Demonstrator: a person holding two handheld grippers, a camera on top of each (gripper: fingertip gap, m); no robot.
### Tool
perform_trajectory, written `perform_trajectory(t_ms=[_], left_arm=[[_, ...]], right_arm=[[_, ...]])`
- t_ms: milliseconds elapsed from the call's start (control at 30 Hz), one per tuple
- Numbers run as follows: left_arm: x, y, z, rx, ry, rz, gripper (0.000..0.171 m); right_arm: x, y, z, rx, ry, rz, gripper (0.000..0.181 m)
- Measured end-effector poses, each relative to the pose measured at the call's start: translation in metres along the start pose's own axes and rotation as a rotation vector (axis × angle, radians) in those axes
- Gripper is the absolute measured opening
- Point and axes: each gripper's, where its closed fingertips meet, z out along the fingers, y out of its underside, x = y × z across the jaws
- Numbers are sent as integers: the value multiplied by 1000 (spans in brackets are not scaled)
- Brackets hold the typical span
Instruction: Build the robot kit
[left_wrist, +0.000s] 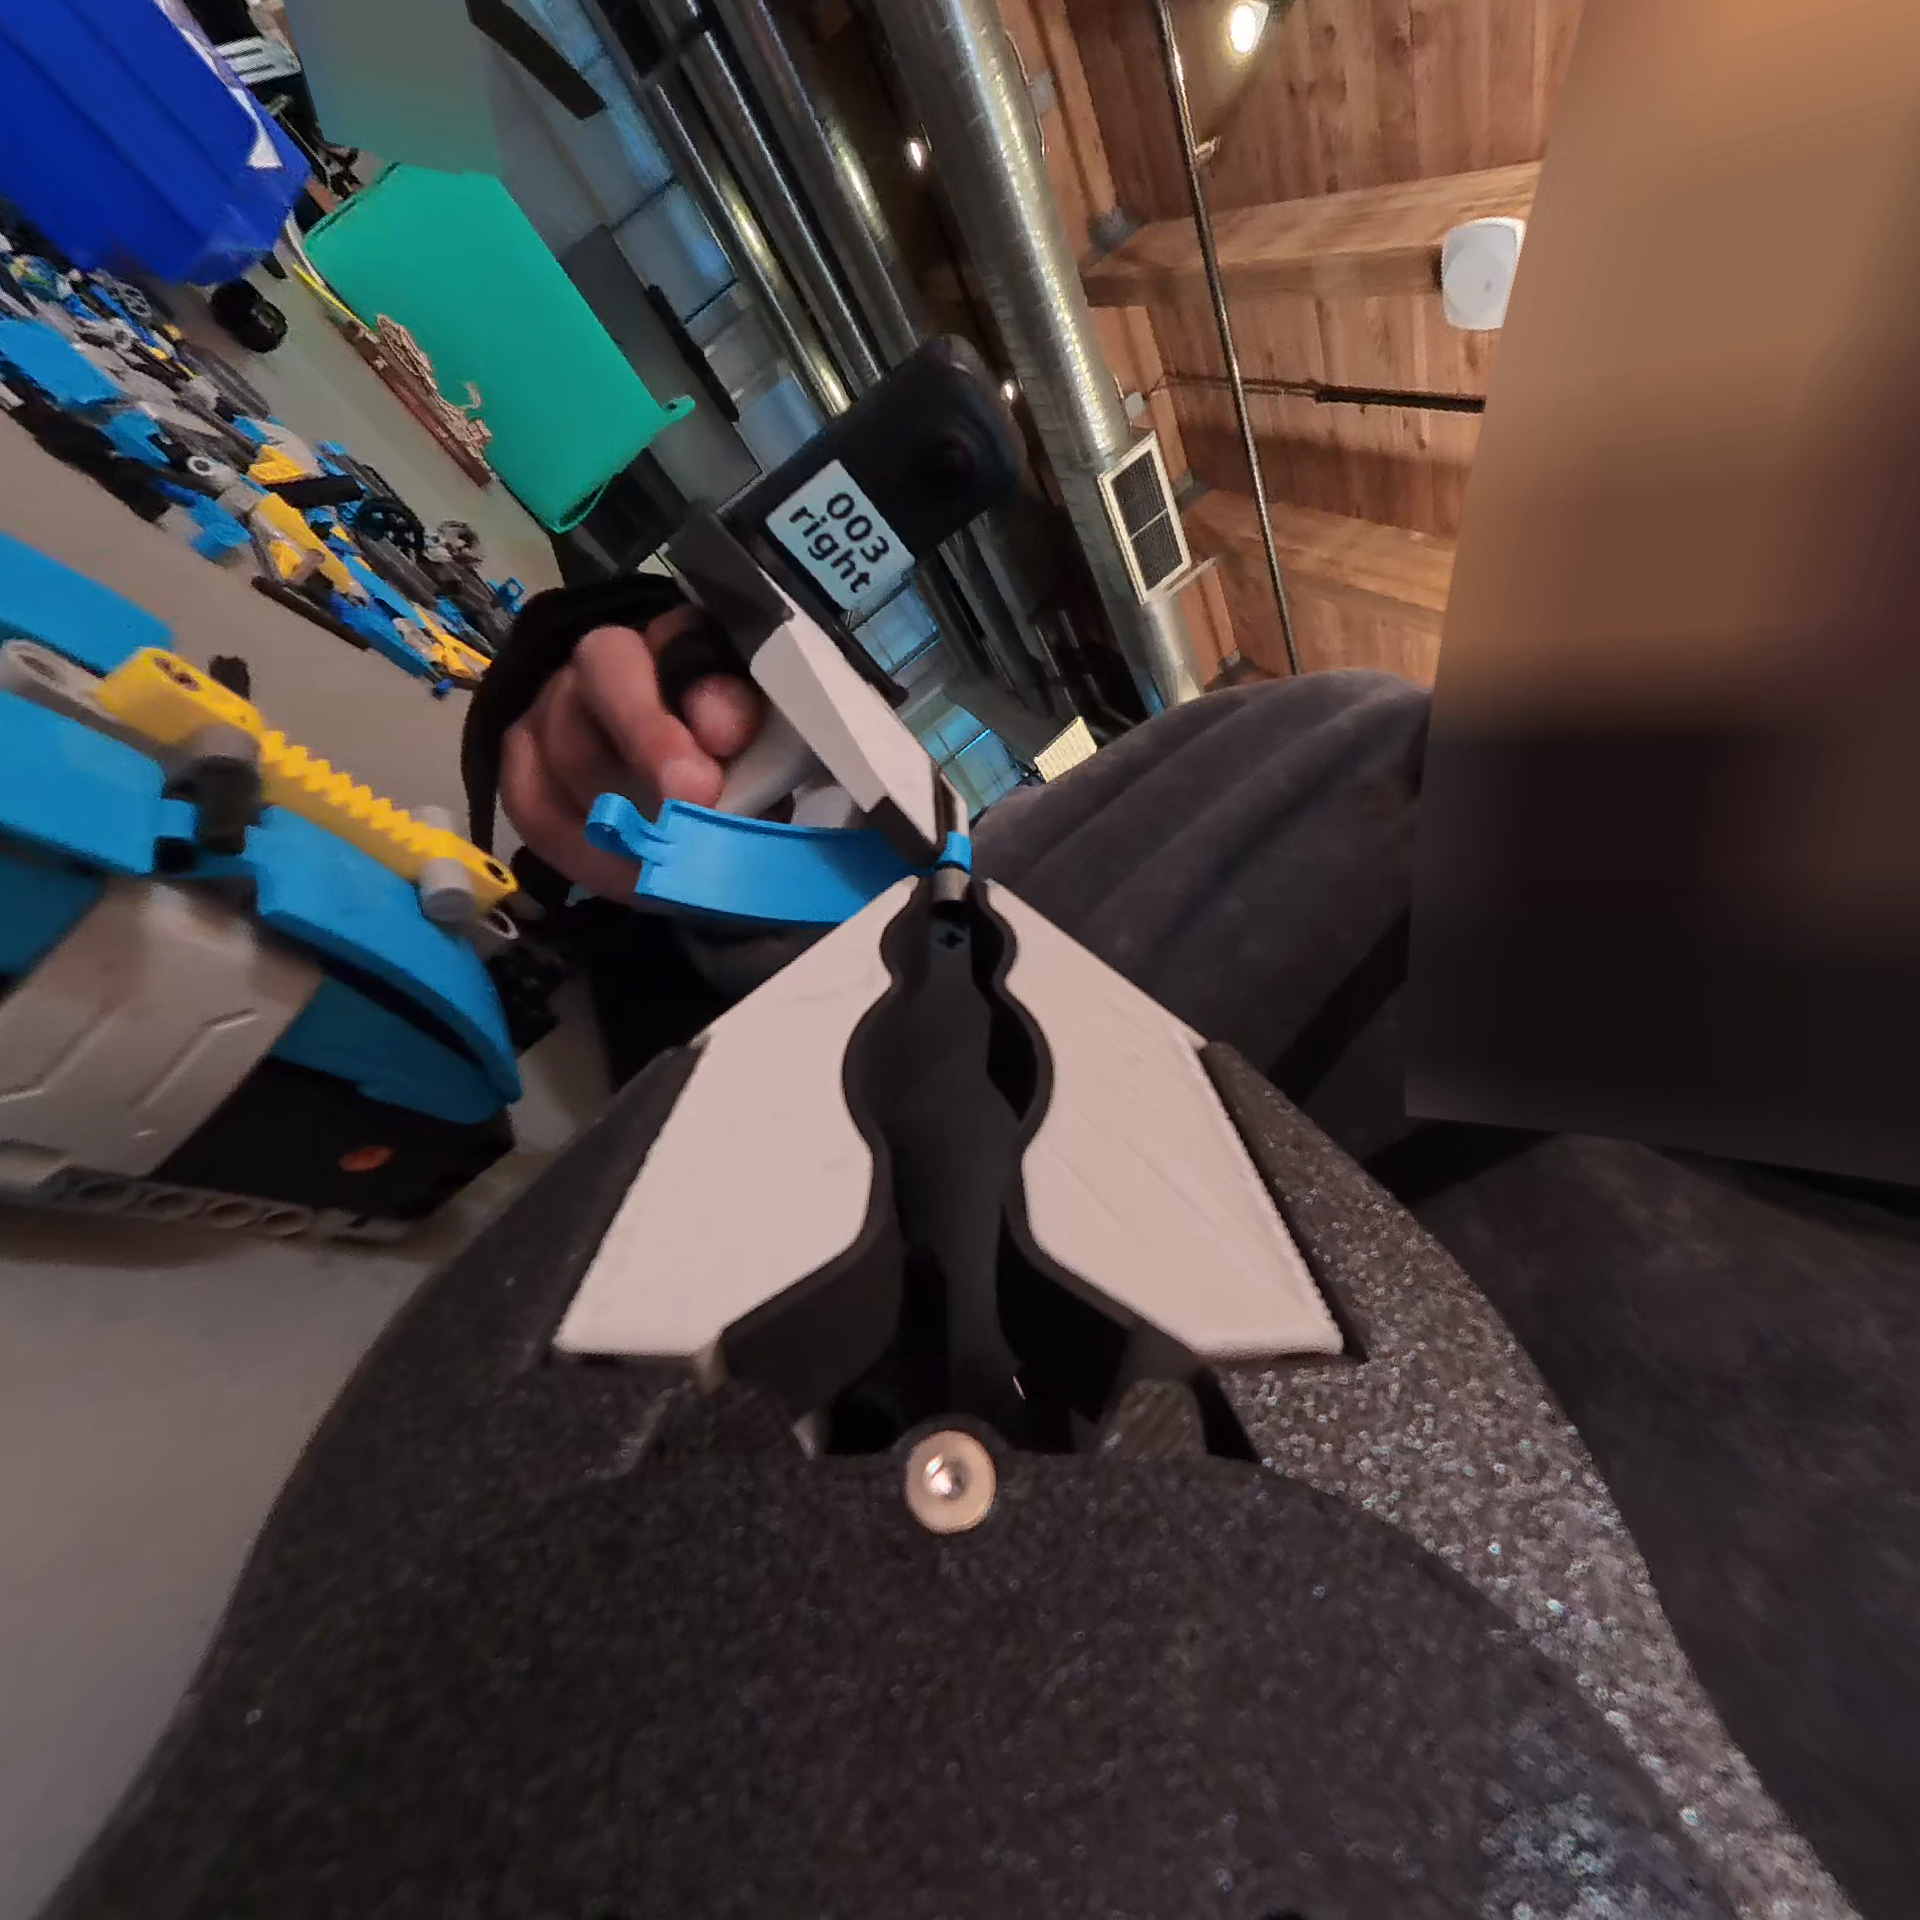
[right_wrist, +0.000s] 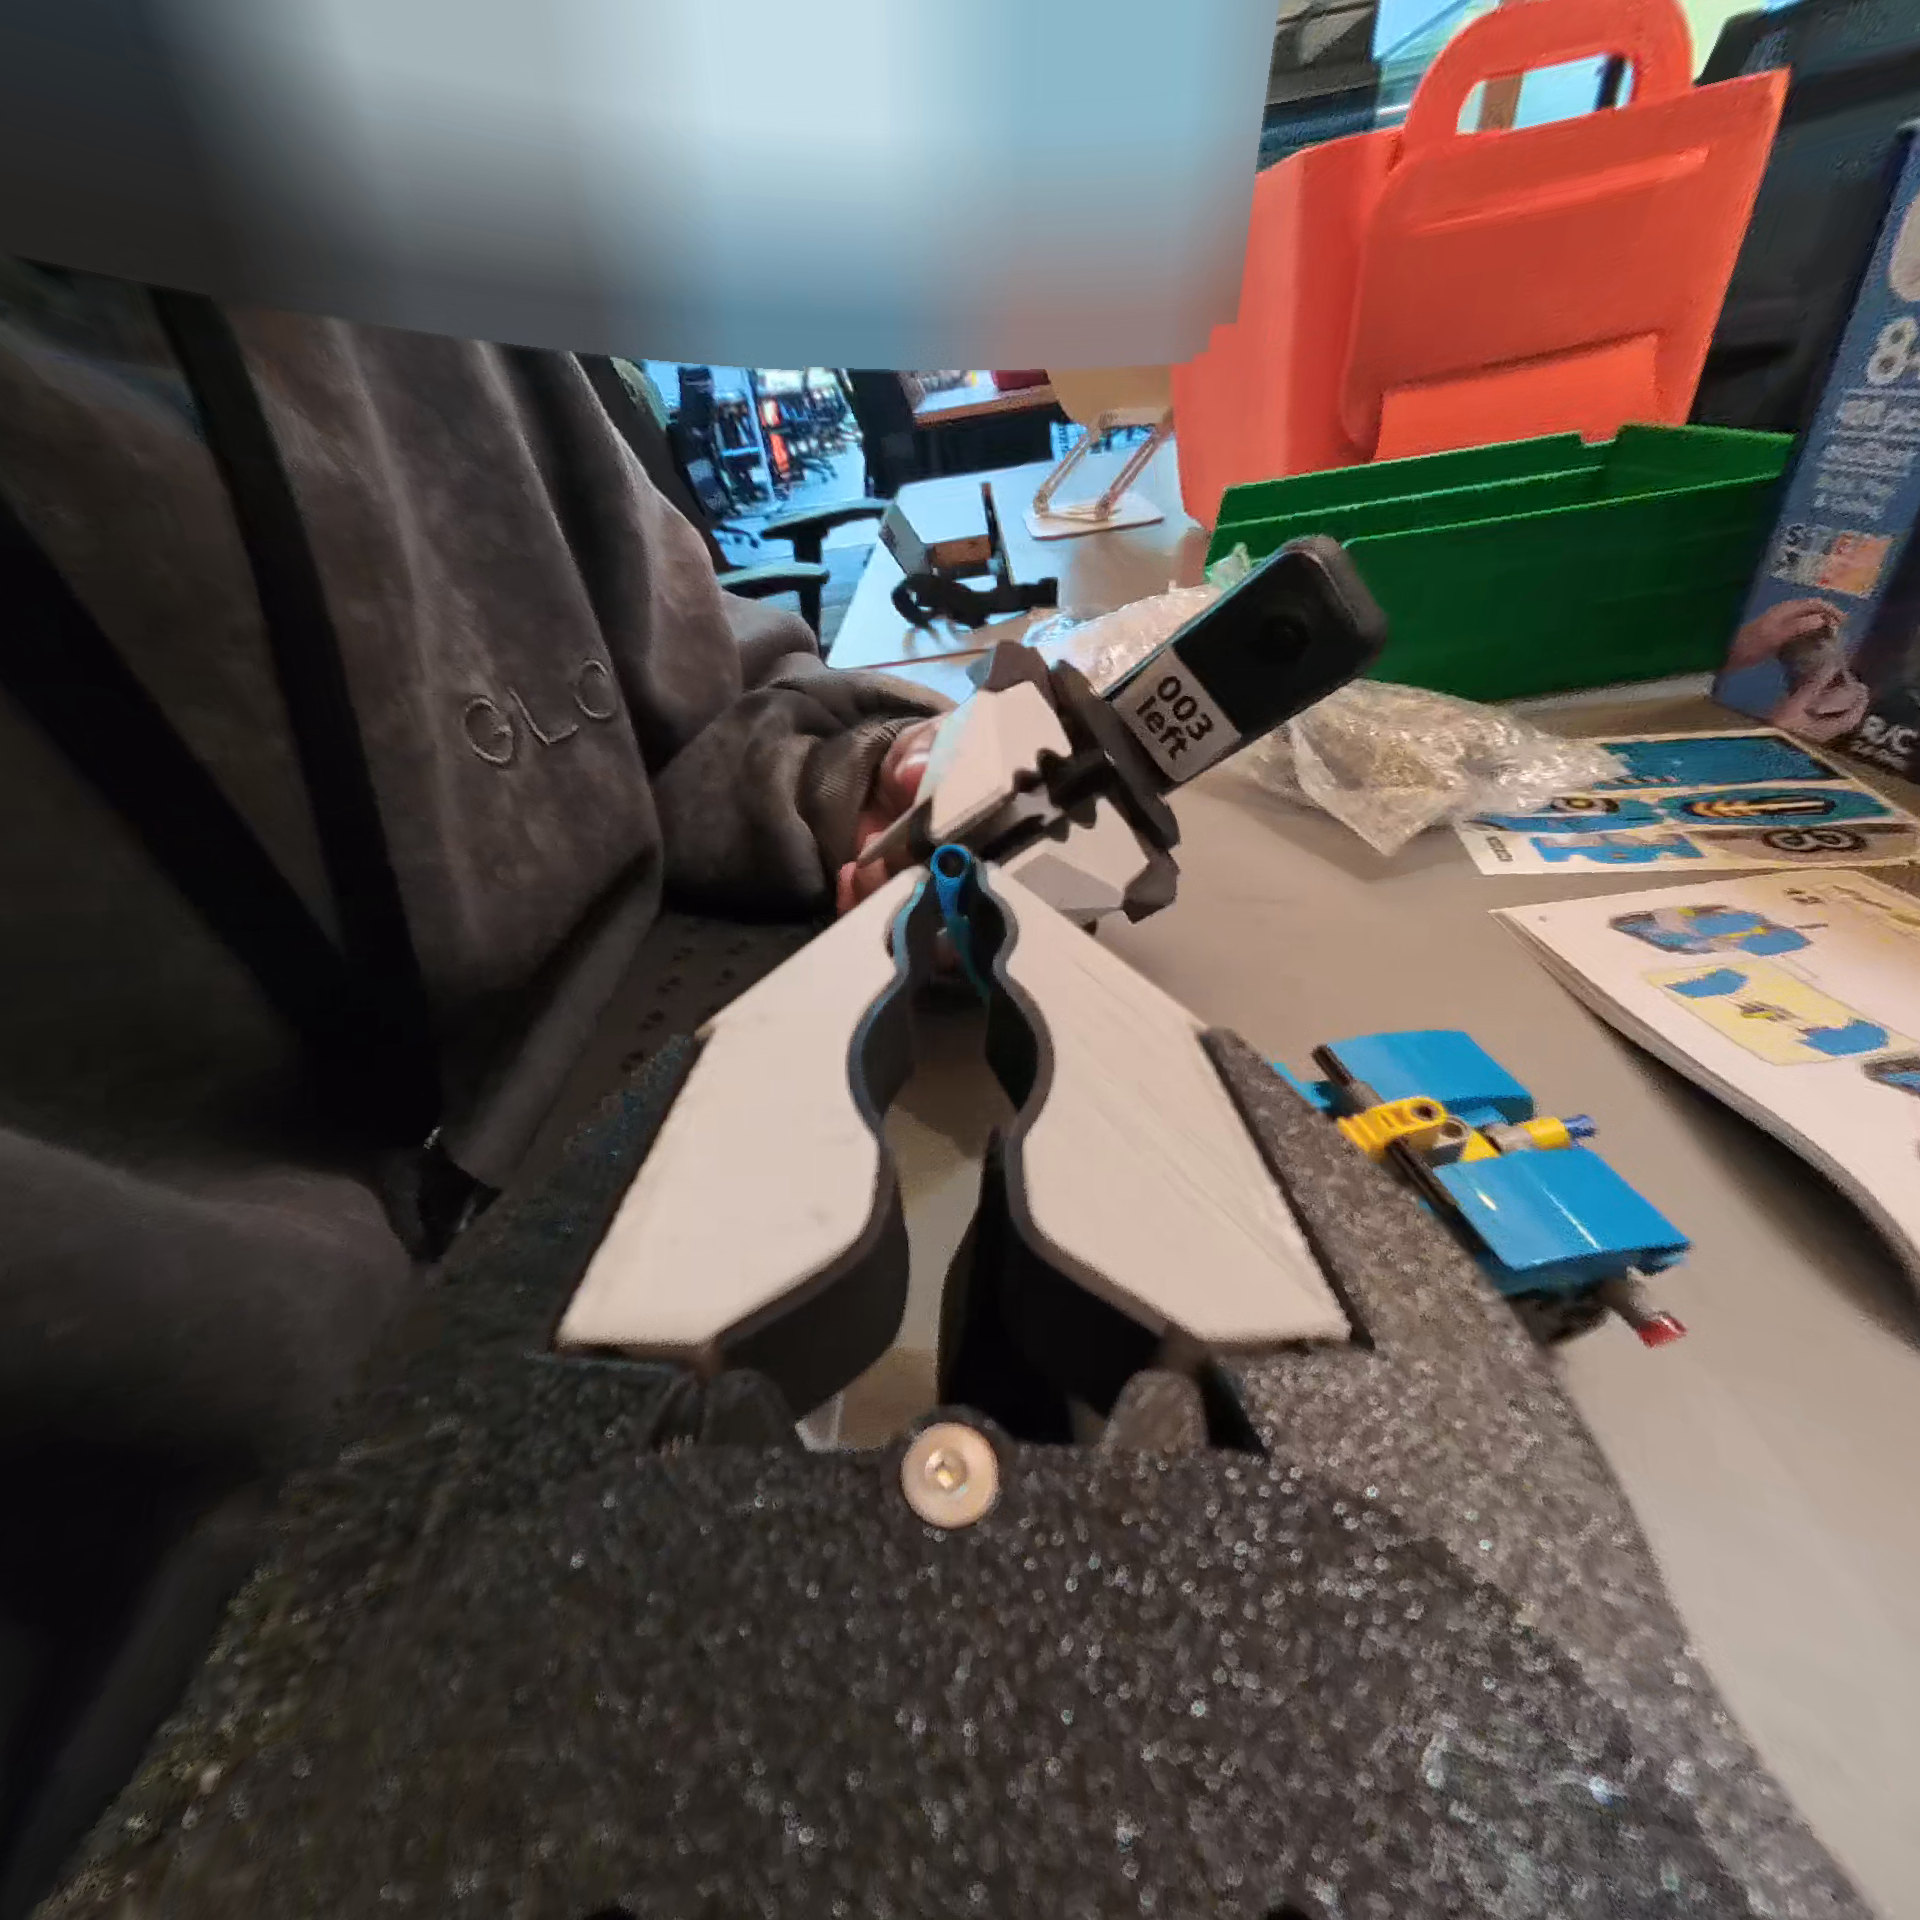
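My left gripper (left_wrist: 948, 902) is shut on a small grey and black pin (left_wrist: 948, 891) at its tips. My right gripper (right_wrist: 951, 883) is shut on a blue curved panel (right_wrist: 953, 906), seen edge-on there. In the left wrist view the blue panel (left_wrist: 769, 862) arcs to the left, and its end loop meets the pin right at the left gripper's tips. The right gripper (left_wrist: 930, 821) comes in there from the upper left, held by a hand. In the right wrist view the left gripper (right_wrist: 914, 836) sits just beyond the panel. Both are held in the air in front of a person in a grey hoodie.
A partly built blue, yellow and grey brick model (left_wrist: 260, 935) stands on the table at left, with loose pieces (left_wrist: 208, 447) and a teal bin (left_wrist: 488, 332) behind. A small blue sub-assembly (right_wrist: 1475, 1164), an open booklet (right_wrist: 1766, 1018), a green bin (right_wrist: 1507, 551) and an orange bag (right_wrist: 1507, 260) lie to the right. Less than 4 cm separates the two grippers' tips.
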Motion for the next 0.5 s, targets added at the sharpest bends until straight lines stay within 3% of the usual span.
perform_trajectory(t_ms=[200, 367, 500], left_arm=[[-4, 5, 2, -35, -27, -1, 4], [-6, -1, -1, -9, -29, -19, 5], [-13, -2, -3, -11, -78, -26, 5]], right_arm=[[-3, 7, -2, -36, -47, 60, 6], [3, 3, -1, -4, -24, 88, 6], [10, 9, -4, -65, 18, 84, 11]])
